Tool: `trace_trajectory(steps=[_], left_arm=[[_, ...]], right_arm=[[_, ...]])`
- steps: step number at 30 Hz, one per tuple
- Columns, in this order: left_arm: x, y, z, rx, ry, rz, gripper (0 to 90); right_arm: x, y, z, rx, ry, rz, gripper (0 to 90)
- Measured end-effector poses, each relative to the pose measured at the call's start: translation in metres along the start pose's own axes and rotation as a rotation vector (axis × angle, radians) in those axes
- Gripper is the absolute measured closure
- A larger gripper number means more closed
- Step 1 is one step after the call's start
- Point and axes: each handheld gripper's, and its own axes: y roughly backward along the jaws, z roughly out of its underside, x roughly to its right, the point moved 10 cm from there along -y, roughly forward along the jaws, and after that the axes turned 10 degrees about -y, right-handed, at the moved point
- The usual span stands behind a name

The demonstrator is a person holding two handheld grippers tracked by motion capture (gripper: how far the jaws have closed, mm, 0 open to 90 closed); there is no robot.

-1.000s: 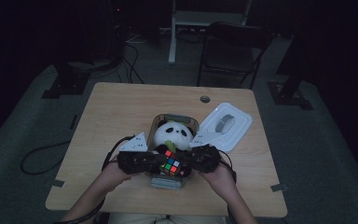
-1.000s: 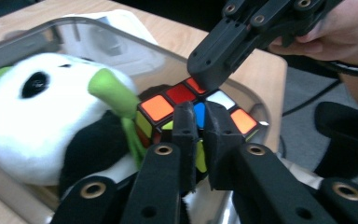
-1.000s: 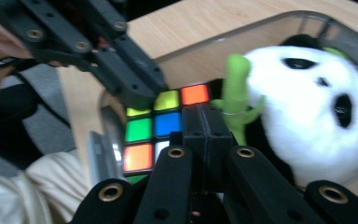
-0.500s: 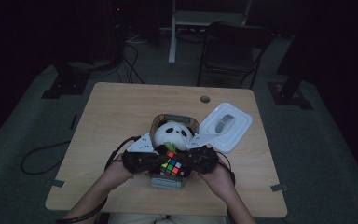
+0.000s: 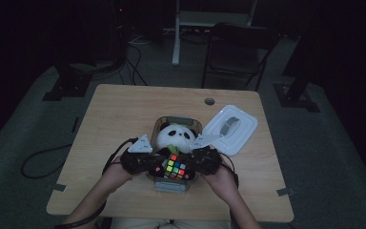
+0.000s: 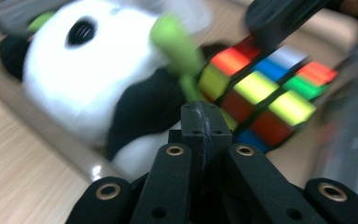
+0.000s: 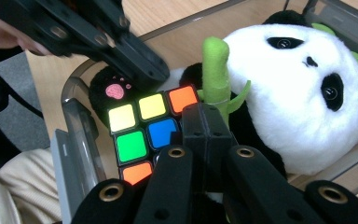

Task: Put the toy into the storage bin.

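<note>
- High view: both grippers, left gripper [image 5: 158,164] and right gripper [image 5: 187,164], are clenched with nothing between the jaws, pressing at either side of a puzzle cube [image 5: 174,168] in a clear container [image 5: 167,121] on the table [image 5: 124,109]. Risk: closed tips could push the cube off the panda toy [image 5: 175,135].
- Left gripper view: the cube [image 6: 261,88], with bright red, yellow, green and blue tiles, leans against the panda's [image 6: 98,79] black arm.
- Right gripper view: 1 face of the cube [image 7: 142,128] shows beside a green bamboo stalk [image 7: 216,70]; the cube may tip.
</note>
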Motion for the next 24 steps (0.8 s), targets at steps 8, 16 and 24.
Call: trace_trajectory(steps=[8, 16, 24], left_arm=[[0.030, 0.006, -0.028, 0.059, -0.050, 0.085, 81.5], [0.028, -0.007, -0.021, 0.012, -0.072, 0.072, 86.5], [0.024, -0.011, -0.014, -0.011, -0.101, 0.068, 90.0]], right_arm=[[-0.002, -0.001, -0.002, -0.008, 0.001, -0.008, 90.0], [-0.013, 0.001, 0.000, -0.027, 0.011, -0.041, 90.0], [-0.012, -0.006, 0.003, -0.045, 0.029, -0.002, 90.0]])
